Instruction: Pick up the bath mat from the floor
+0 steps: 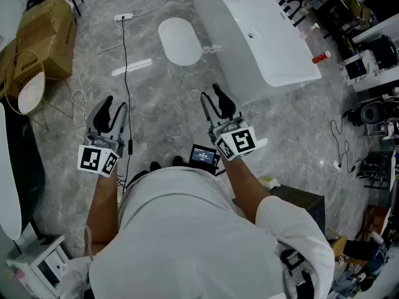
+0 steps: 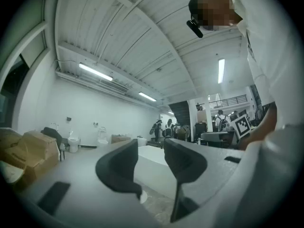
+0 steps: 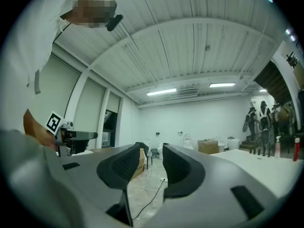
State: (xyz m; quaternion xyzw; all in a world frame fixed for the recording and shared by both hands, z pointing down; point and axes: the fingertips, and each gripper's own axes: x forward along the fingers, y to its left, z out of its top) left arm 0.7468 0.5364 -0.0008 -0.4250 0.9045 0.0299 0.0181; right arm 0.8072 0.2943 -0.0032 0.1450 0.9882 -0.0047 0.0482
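Observation:
The bath mat [image 1: 181, 40] is a white oval lying flat on the grey marble floor, just left of the white bathtub [image 1: 262, 36]. Both grippers are held up in front of the person, well short of the mat. My left gripper [image 1: 111, 106] points forward at the left, its jaws apart with nothing between them. To the right, my right gripper [image 1: 216, 98] is aimed toward the mat and tub, also with a bare gap. In the left gripper view the left gripper [image 2: 151, 163] frames the tub's side [image 2: 152, 172]. The right gripper [image 3: 150, 164] looks level across the room.
Cardboard boxes [image 1: 45, 39] stand at the far left. Cables [image 1: 126, 67] and a power strip [image 1: 123, 17] trail over the floor ahead of the left gripper. A white strip [image 1: 132, 67] lies left of the mat. A red-capped bottle [image 1: 320, 57] and cluttered equipment sit right of the tub.

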